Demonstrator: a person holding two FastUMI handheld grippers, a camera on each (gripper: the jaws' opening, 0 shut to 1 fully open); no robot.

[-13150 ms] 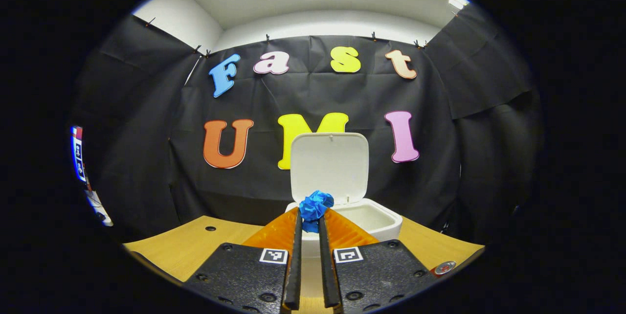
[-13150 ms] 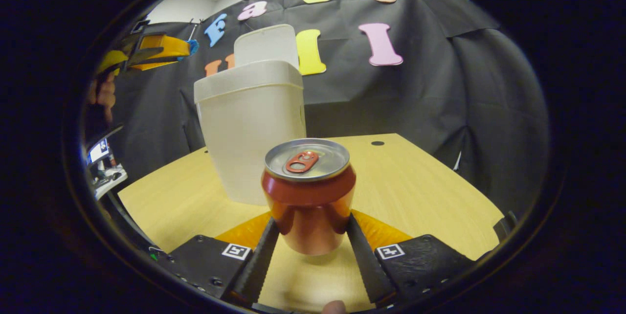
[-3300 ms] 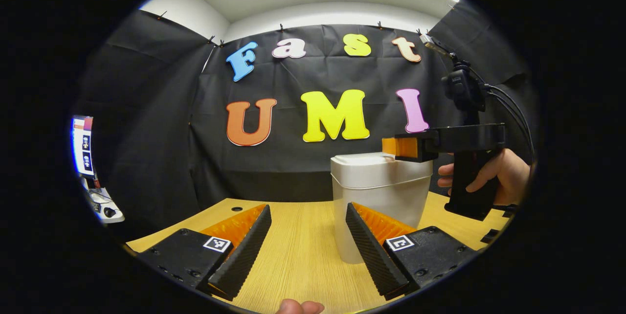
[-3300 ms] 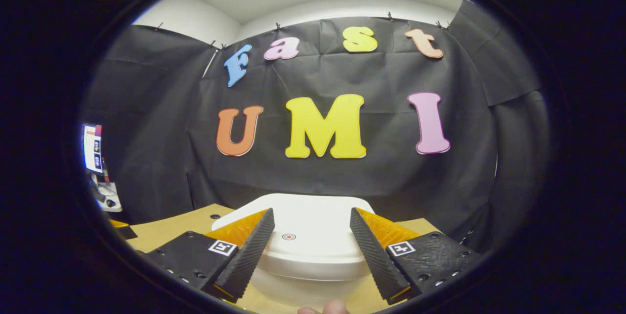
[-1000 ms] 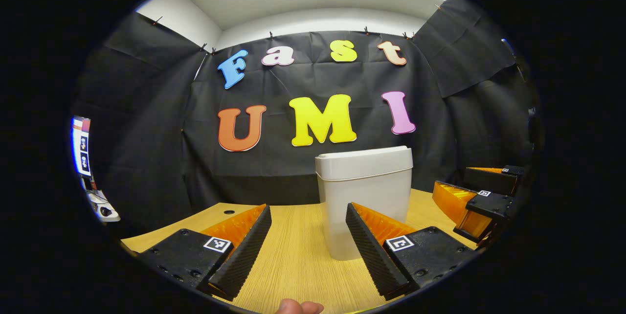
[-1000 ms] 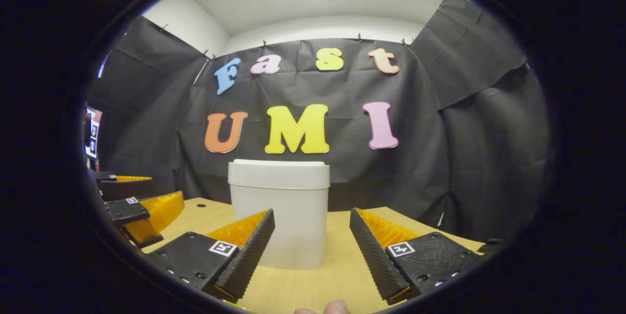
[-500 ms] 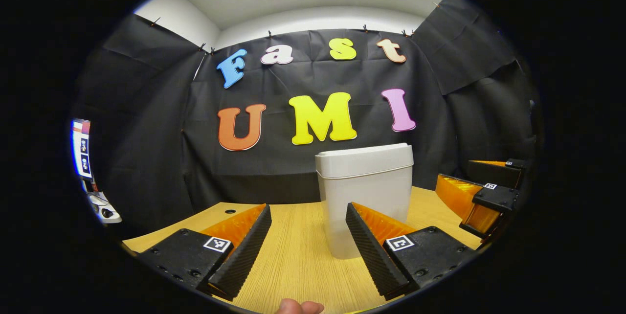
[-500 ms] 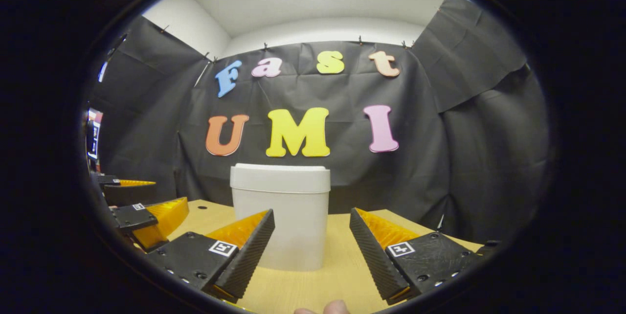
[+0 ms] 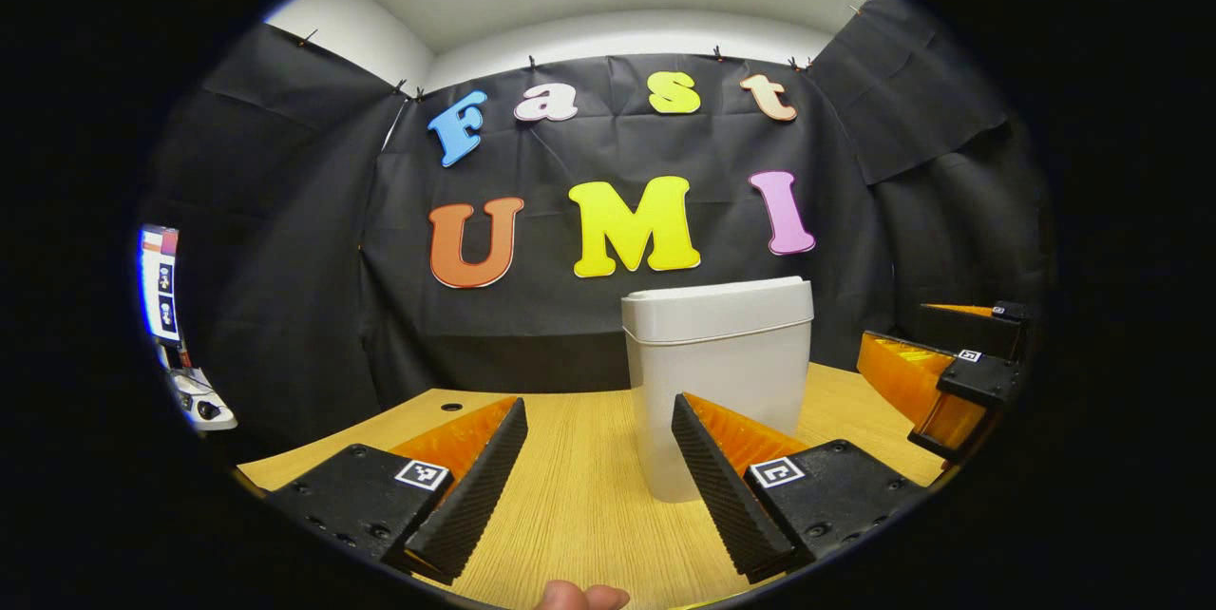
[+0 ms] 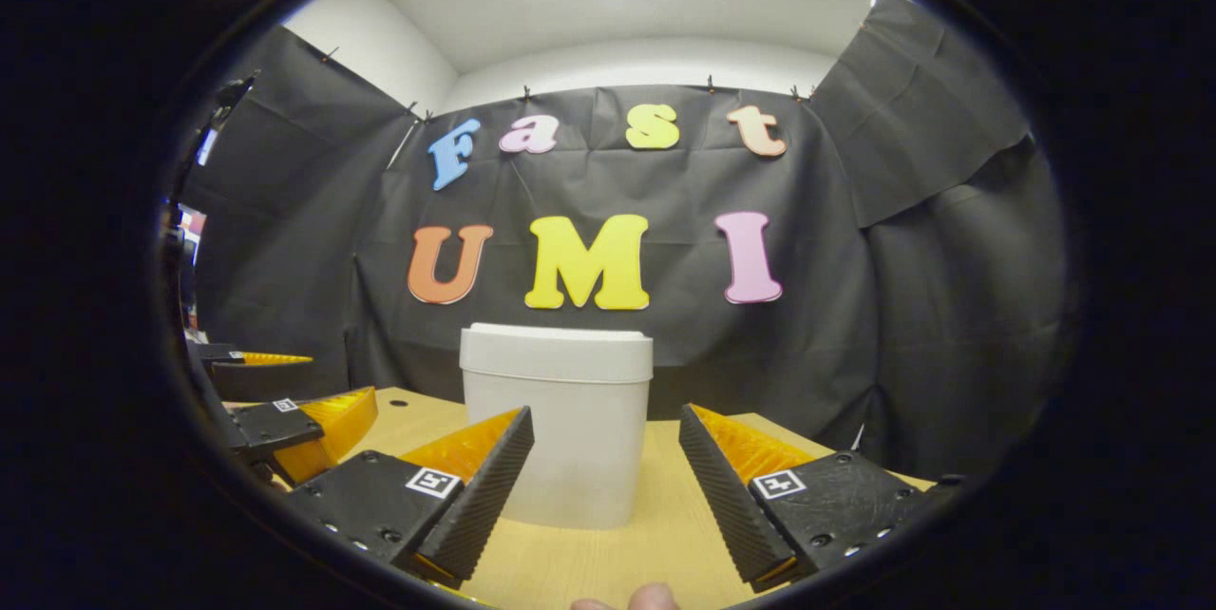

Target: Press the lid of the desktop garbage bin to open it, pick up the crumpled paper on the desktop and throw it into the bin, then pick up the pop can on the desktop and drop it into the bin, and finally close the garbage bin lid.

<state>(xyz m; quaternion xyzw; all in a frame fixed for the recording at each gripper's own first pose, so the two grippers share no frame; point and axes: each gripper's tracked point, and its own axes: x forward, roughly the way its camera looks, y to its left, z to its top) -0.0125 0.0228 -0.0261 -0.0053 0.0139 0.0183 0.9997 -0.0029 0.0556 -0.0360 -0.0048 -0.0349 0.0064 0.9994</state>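
Note:
The white garbage bin [image 9: 717, 382] stands on the wooden desktop [image 9: 579, 496] with its lid [image 9: 717, 295] down flat. In the left gripper view my left gripper [image 9: 598, 486] is open and empty, low over the desk in front of the bin. The right gripper [image 9: 936, 372] shows at the far right of that view, to the right of the bin. In the right gripper view the bin [image 10: 558, 425] stands straight ahead, lid [image 10: 558, 337] shut, and my right gripper [image 10: 606, 491] is open with nothing between its fingers. The left gripper [image 10: 285, 415] shows at the left edge there.
The black cloth wall hangs close behind the desk. A small round hole [image 9: 451, 407] sits in the desktop at the back left. A stand with equipment [image 9: 195, 401] is off the desk's left side. A fingertip [image 9: 579, 595] shows at the bottom edge.
Both grippers have drawn back a little from the bin and stay open. Earlier the right gripper was over the lid; the lid is now down.

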